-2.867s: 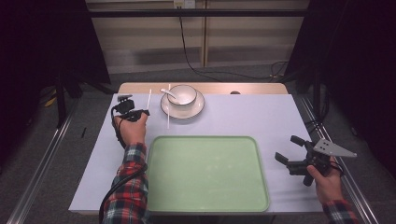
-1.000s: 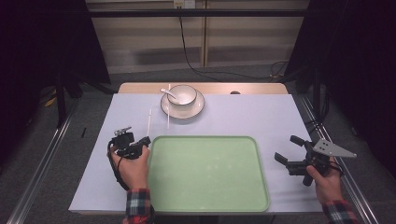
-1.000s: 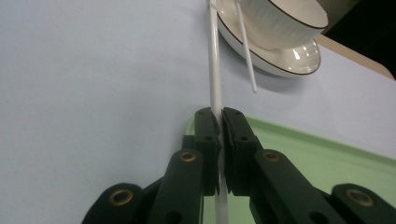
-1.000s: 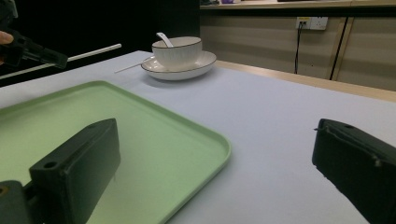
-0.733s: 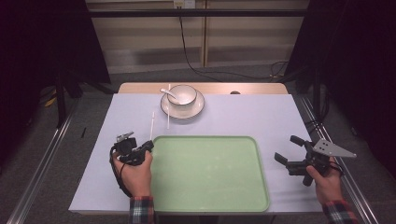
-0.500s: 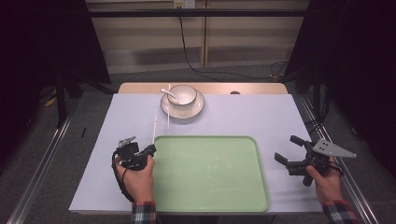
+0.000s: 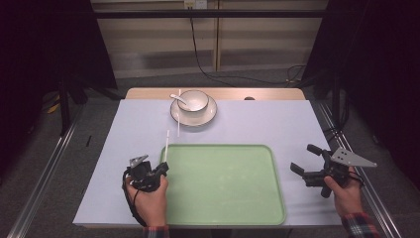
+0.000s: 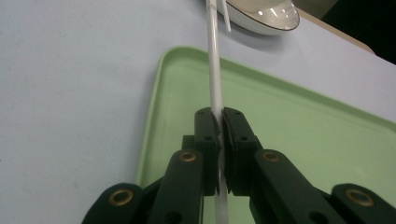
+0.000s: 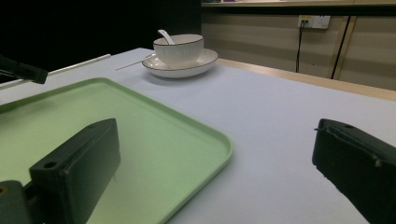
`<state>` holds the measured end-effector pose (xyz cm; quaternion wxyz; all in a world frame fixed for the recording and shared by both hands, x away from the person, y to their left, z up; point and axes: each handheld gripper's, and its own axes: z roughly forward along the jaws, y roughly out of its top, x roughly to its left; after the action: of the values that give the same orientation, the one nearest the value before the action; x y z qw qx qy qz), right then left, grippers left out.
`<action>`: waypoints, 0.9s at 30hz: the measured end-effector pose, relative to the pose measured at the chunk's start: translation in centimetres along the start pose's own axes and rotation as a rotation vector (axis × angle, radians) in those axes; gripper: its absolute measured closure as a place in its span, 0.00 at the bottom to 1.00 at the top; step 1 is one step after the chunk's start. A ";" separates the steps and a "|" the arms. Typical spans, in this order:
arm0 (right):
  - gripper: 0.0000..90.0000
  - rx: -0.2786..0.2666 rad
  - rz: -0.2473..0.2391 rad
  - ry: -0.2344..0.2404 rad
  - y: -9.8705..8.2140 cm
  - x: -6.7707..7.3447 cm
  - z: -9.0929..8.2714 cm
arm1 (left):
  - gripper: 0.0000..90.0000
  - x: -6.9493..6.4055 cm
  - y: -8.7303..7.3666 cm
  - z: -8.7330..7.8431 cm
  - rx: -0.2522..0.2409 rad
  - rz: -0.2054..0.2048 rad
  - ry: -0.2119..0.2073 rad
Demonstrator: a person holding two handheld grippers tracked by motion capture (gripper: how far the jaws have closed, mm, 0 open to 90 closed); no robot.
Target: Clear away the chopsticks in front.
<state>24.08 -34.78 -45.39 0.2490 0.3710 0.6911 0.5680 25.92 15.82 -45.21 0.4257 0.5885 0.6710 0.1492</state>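
Your left gripper (image 7: 161, 171) sits at the lower left of the high view, just off the left rim of the green tray (image 7: 277, 198). Its jaws are pressed together on a thin white chopstick (image 7: 167, 145), which runs from the jaws up the frame toward the saucer. In the left gripper view the same chopstick (image 8: 214, 60) stands nearly straight up the middle of the picture, pinched between the two black pads, with its far end reaching the edge of the saucer (image 8: 261, 21) at the top. The green tray (image 8: 159, 107) lies right under and beyond the jaws there, its left rim curving up the centre-left of the picture.

A second white chopstick (image 7: 178, 113) lies on the table at upper centre of the high view, just beside the saucer's left edge and apart from the one you hold.

The white bowl (image 7: 193, 100) rests on its saucer (image 7: 210, 115) at top centre of the high view, with a white spoon (image 7: 178, 98) leaning in it, handle to the left. In the right gripper view the bowl (image 9: 179, 46) and spoon (image 9: 164, 35) show at upper centre, beyond the tray's far corner.

Your right gripper (image 7: 306, 161) hangs at the lower right of the high view, just off the tray's right rim. Its jaws stand wide apart with nothing between them; the pale table cover (image 7: 277, 124) shows in the gap.
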 end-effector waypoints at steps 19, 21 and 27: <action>0.00 0.000 -0.001 0.003 0.1 0.1 0.1 | 0.95 -0.8 -1.8 -0.1 0.027 0.024 0.018; 0.00 0.000 -0.001 0.004 0.1 0.1 0.1 | 0.95 -0.8 -1.8 -0.1 0.030 0.026 0.015; 0.00 0.005 -0.001 0.008 0.1 0.1 0.1 | 0.95 -0.7 -2.0 -0.1 0.040 0.034 0.022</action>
<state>24.15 -34.59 -45.34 0.2456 0.3689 0.6937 0.5677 24.50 14.66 -46.28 0.4039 0.6064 0.6685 0.1493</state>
